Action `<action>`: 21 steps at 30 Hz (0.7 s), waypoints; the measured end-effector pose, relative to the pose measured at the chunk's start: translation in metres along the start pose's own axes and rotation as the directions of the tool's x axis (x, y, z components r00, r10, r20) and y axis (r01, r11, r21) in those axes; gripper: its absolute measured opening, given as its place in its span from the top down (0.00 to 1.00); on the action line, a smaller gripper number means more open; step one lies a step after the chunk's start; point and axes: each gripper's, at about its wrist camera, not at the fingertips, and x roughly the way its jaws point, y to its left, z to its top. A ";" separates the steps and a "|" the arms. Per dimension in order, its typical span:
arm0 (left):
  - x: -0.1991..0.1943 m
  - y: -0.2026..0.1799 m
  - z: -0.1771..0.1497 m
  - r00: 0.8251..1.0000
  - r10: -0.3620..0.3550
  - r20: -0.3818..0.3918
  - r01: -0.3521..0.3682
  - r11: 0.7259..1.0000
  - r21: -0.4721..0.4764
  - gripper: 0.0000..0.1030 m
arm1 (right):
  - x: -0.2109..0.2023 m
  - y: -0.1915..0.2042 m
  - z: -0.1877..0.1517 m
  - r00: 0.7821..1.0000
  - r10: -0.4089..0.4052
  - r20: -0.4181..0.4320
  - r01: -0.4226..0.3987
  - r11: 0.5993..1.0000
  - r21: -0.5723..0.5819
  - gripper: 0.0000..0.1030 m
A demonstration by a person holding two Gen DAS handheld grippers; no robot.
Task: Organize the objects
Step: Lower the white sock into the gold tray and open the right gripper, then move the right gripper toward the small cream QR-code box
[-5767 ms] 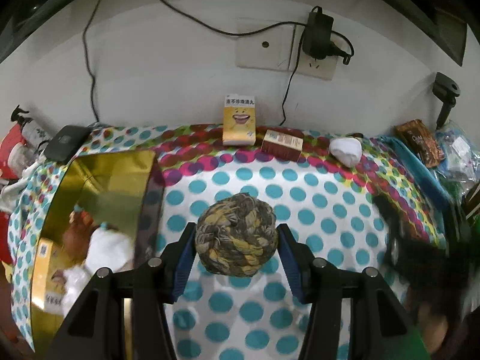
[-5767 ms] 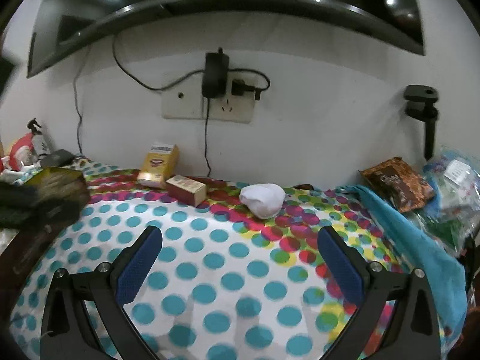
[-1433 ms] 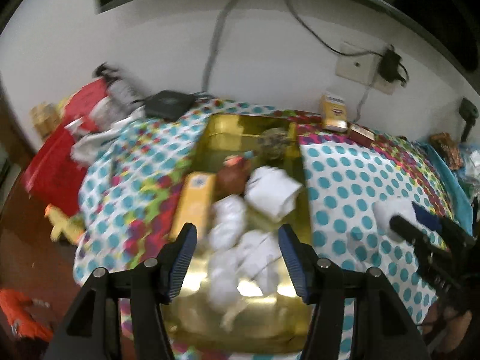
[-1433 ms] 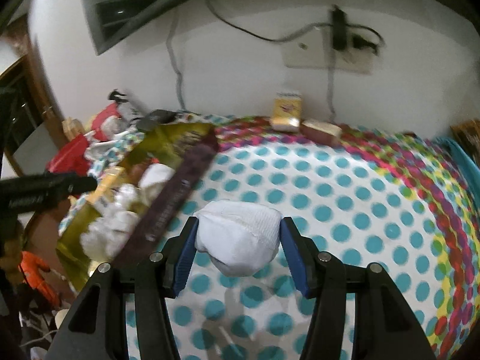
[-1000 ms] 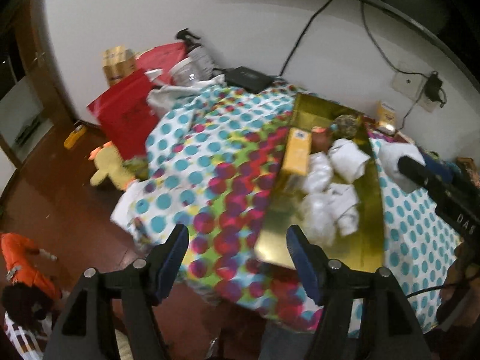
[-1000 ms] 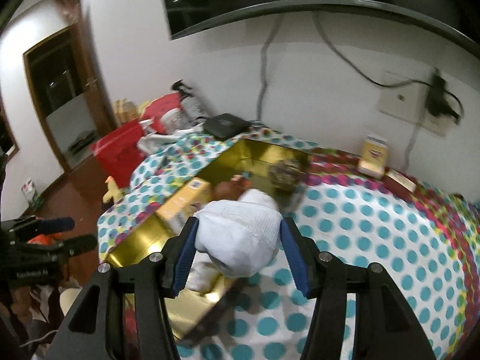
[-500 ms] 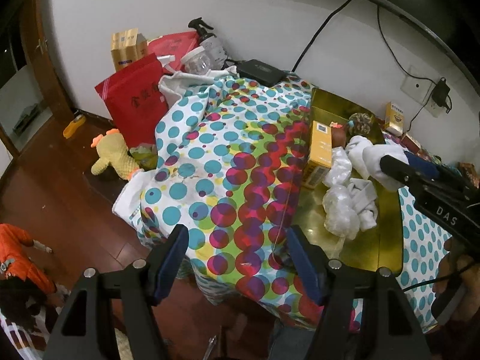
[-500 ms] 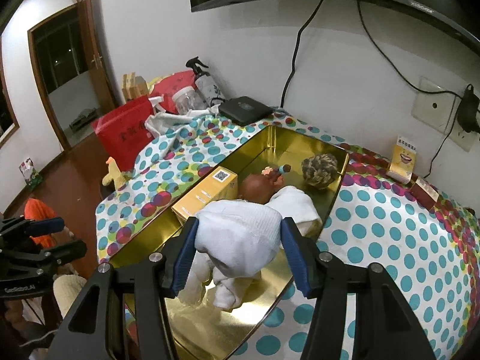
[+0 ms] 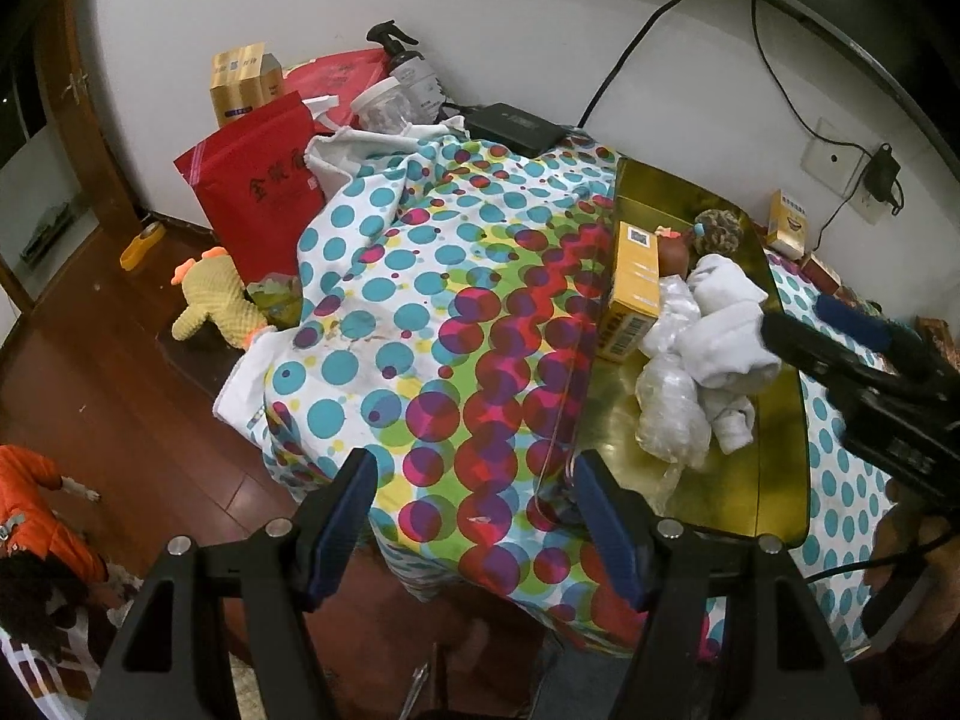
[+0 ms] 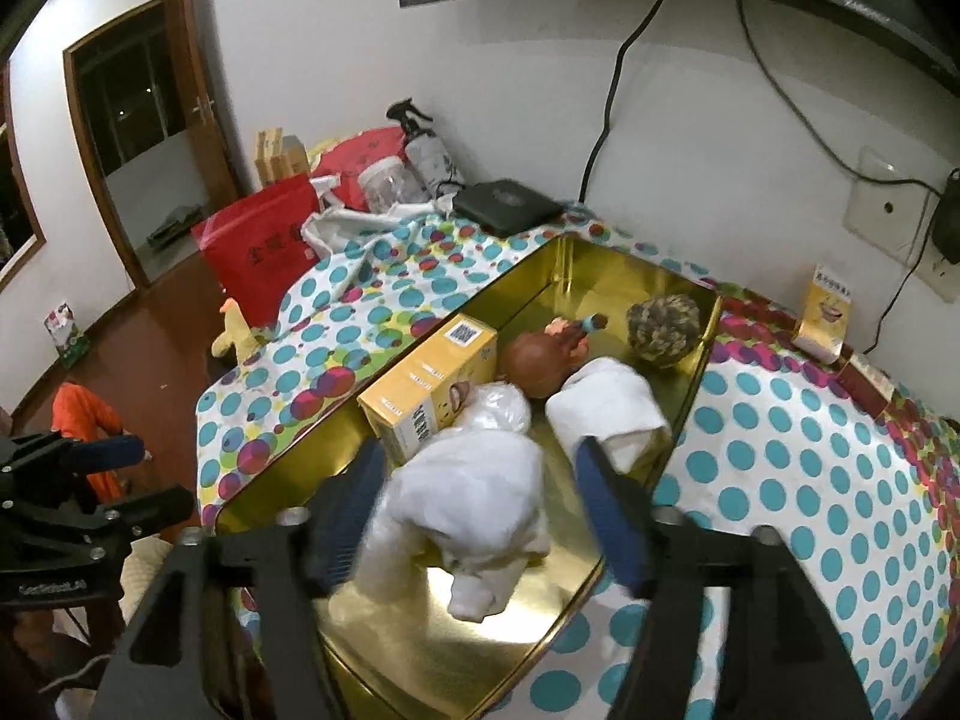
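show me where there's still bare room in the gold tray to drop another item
The near end of the shiny gold metal tray is bare, below the white cloth bundle between the opening right tool pads. The far corner behind the yellow cardboard box is also free. The middle, around the rolled white towel and woven rope ball, is crowded.

Dim indoor light, fisheye edges, blur

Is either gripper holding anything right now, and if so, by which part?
Nothing is held. The right gripper jaws are opening, with the white cloth bundle loose between them over the gold tray. The left gripper is open and empty.
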 end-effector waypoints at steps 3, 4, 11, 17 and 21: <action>0.001 -0.005 0.000 1.000 0.001 -0.006 -0.001 1.000 0.005 0.32 | -0.015 -0.009 -0.001 0.999 -0.022 0.037 0.023 1.000 -0.015 0.17; 0.001 -0.007 0.001 1.000 0.000 -0.007 0.000 1.000 0.007 0.32 | -0.020 -0.014 -0.002 0.999 -0.032 0.041 0.033 0.999 -0.019 0.17; -0.004 -0.031 0.005 1.000 -0.012 0.008 0.012 0.999 0.052 0.32 | -0.057 -0.069 -0.015 0.987 -0.142 0.080 0.142 0.990 0.010 0.15; -0.008 -0.060 0.014 1.000 -0.026 0.017 0.024 0.995 0.101 0.32 | -0.079 -0.122 -0.023 0.966 -0.242 0.091 0.236 0.969 0.076 0.13; -0.009 -0.081 0.018 0.999 -0.040 0.010 0.038 0.991 0.129 0.32 | -0.085 -0.151 -0.027 0.954 -0.284 0.092 0.275 0.956 0.101 0.11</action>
